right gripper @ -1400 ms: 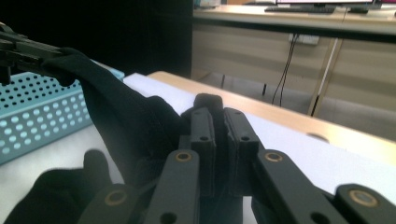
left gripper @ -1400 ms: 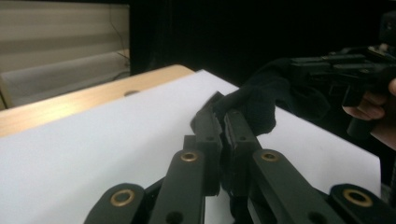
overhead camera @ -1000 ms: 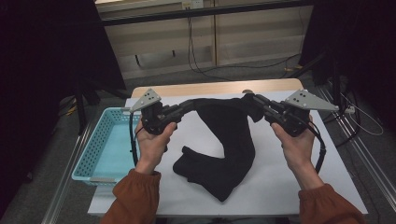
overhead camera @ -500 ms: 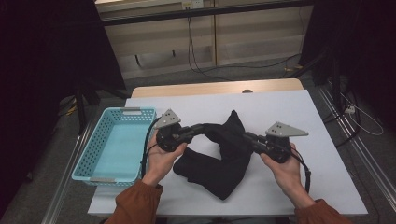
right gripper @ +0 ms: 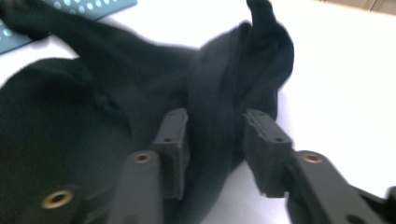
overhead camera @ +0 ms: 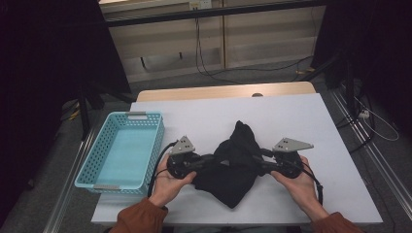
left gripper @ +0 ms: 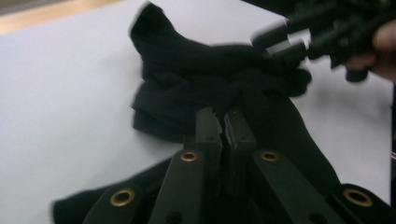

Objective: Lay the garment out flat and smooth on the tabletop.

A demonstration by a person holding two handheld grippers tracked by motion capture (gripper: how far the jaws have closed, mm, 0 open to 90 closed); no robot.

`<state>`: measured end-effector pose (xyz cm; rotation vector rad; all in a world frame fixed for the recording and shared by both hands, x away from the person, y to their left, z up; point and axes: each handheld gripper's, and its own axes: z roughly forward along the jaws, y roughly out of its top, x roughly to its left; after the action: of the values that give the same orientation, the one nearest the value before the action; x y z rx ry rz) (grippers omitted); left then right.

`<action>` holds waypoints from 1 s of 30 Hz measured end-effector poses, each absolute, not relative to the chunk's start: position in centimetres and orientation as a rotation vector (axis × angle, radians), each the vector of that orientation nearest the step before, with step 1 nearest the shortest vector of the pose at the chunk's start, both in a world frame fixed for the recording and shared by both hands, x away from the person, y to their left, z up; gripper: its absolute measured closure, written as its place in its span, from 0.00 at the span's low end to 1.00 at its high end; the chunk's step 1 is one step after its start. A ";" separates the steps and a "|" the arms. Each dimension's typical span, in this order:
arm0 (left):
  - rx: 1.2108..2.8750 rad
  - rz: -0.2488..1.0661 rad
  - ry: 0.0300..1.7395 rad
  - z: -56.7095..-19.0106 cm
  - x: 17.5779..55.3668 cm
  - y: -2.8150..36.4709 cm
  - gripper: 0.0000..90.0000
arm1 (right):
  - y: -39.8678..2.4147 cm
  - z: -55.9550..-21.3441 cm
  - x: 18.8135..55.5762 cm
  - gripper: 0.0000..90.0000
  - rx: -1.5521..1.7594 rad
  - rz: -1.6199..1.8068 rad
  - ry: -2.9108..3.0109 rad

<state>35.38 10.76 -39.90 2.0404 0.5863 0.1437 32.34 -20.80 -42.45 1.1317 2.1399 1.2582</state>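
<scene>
Both grippers, left gripper (overhead camera: 210, 159) and right gripper (overhead camera: 256, 160), are meeting at the black cloth (overhead camera: 233, 167) lying bunched on the white table (overhead camera: 301, 116), right of the blue basket (overhead camera: 121, 153). Seen from the left gripper view, pressed-together jaws are pinching a fold of cloth (left gripper: 205, 88). Seen from the right gripper view, jaws that have just been opening are standing spread around a cloth (right gripper: 219, 93) ridge, pads apart from it.

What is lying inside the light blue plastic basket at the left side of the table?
The light blue perforated plastic basket holds nothing on the floor that shows; its near wall hides a strip of floor behind it. The crumpled black cloth garment lies beside it on the white table, not inside.
</scene>
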 end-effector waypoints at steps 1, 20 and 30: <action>2.047 0.143 0.578 -40.1 35.4 10.6 0.96 | -20.6 -42.1 32.6 0.56 1.115 1.261 2.145; 2.121 0.085 0.584 -42.4 35.7 9.9 0.96 | -14.1 -41.2 42.2 0.70 0.992 1.080 2.229; 2.157 0.069 0.573 -42.8 35.7 9.7 0.96 | -13.8 -43.5 43.3 0.92 1.060 0.880 2.258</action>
<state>35.66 9.71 -42.83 2.1575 0.5733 0.0685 43.26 -13.75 -43.46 1.0604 2.2584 0.8804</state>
